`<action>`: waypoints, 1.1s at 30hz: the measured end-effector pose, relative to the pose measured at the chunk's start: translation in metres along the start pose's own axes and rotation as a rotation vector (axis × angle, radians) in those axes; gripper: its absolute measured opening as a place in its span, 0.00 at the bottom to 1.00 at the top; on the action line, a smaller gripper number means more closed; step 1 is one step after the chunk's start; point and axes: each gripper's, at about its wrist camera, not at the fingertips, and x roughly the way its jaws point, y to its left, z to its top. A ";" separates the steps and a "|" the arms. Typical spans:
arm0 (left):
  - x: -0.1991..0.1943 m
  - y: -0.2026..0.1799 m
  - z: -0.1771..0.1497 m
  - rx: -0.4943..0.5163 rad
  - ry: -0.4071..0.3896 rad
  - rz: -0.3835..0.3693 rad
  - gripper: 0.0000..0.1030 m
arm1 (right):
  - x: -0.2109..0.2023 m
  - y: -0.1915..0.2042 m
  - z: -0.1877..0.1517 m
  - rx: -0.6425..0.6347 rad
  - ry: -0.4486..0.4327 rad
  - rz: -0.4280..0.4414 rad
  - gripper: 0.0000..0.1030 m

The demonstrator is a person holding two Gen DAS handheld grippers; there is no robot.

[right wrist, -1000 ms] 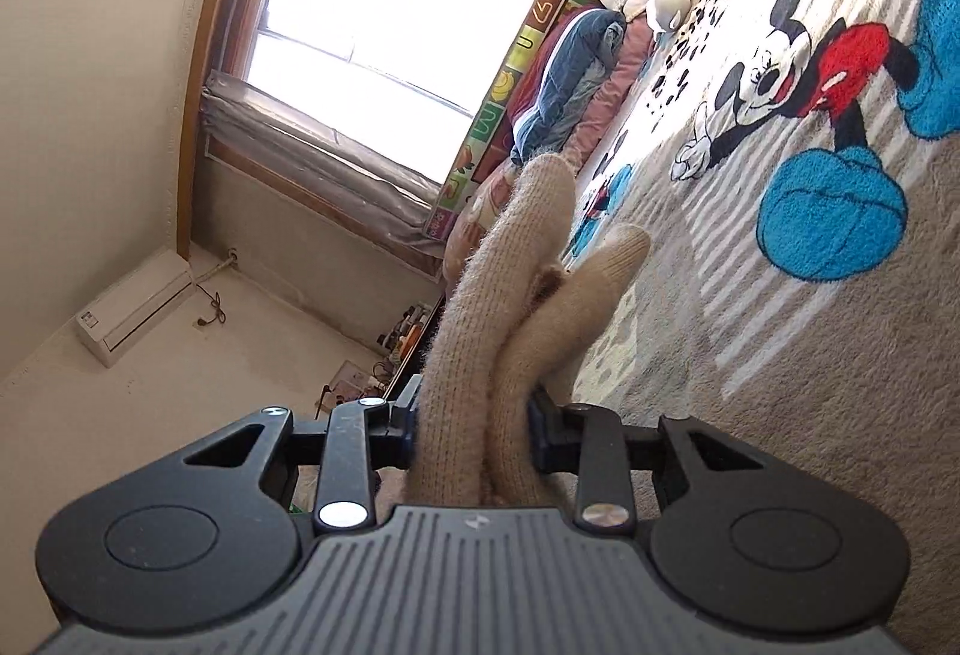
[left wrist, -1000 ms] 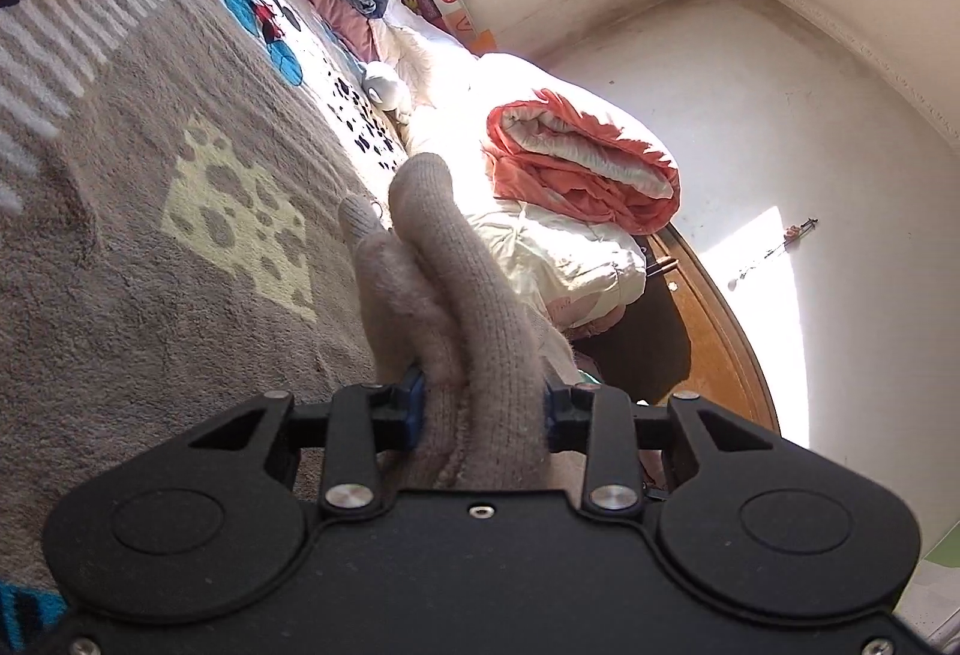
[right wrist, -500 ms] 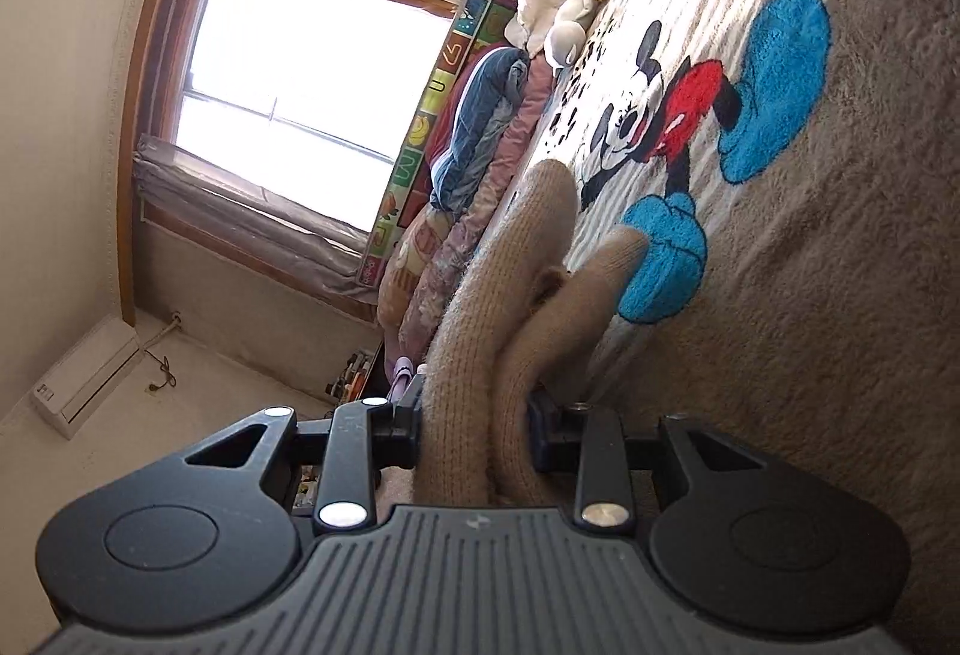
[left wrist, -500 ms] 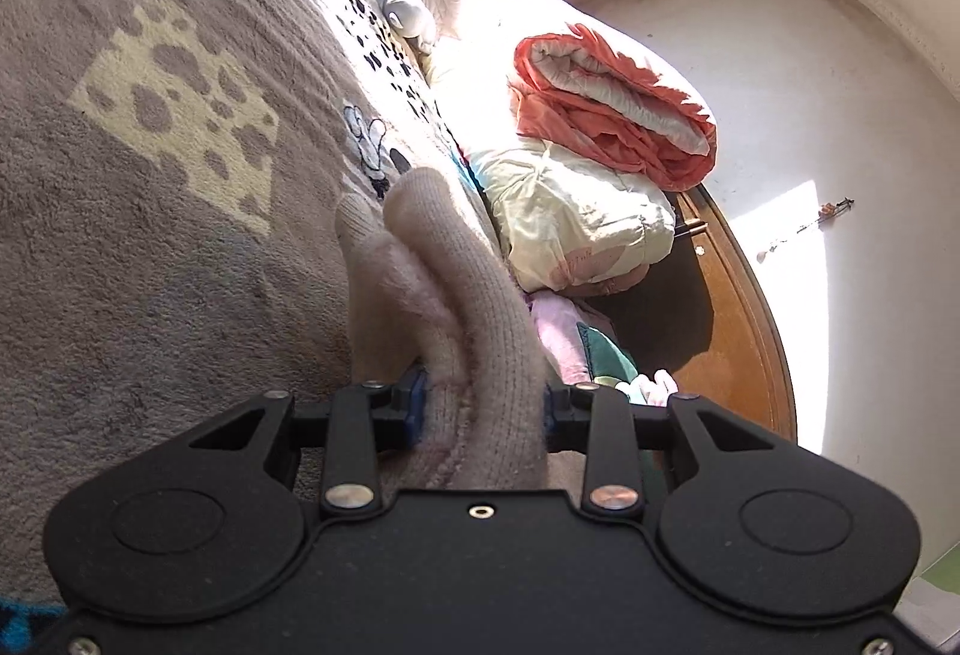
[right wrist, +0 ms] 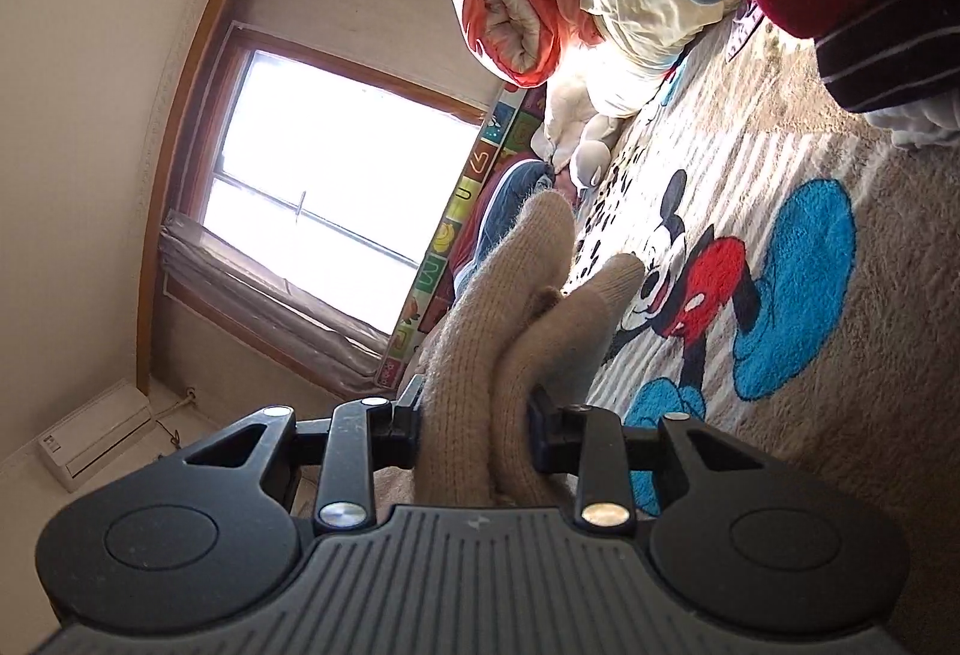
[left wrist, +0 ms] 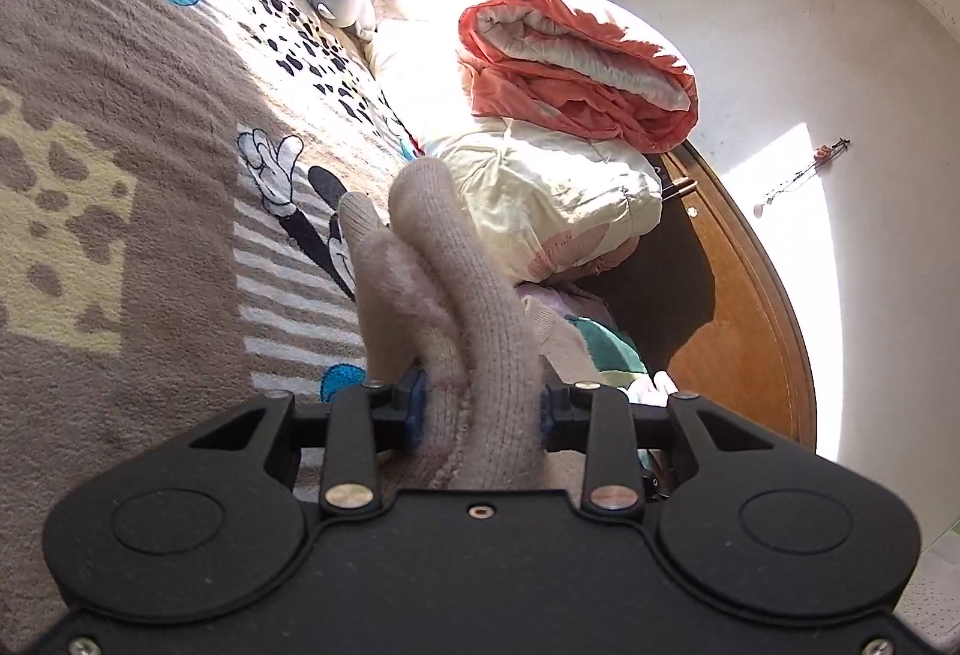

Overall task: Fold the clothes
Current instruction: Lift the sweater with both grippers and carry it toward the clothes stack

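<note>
Above the cartoon blanket (left wrist: 150,247), each claw is clamped on knitted beige cloth: the left gripper (left wrist: 480,409) pinches a bunched pale sweater (left wrist: 456,307), the right gripper (right wrist: 474,427) pinches two tube-like folds of the same knit (right wrist: 516,319). Both bites look narrow; the soft wool could slip or stretch under a pull, spoiling the fold.

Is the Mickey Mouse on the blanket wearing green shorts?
No, in the right wrist view Mickey Mouse on the blanket wears red, with blue shoes.
</note>
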 end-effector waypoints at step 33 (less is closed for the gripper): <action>0.240 0.096 0.105 -0.029 0.129 0.058 0.44 | 0.139 -0.020 0.087 -0.538 -0.310 -0.589 0.76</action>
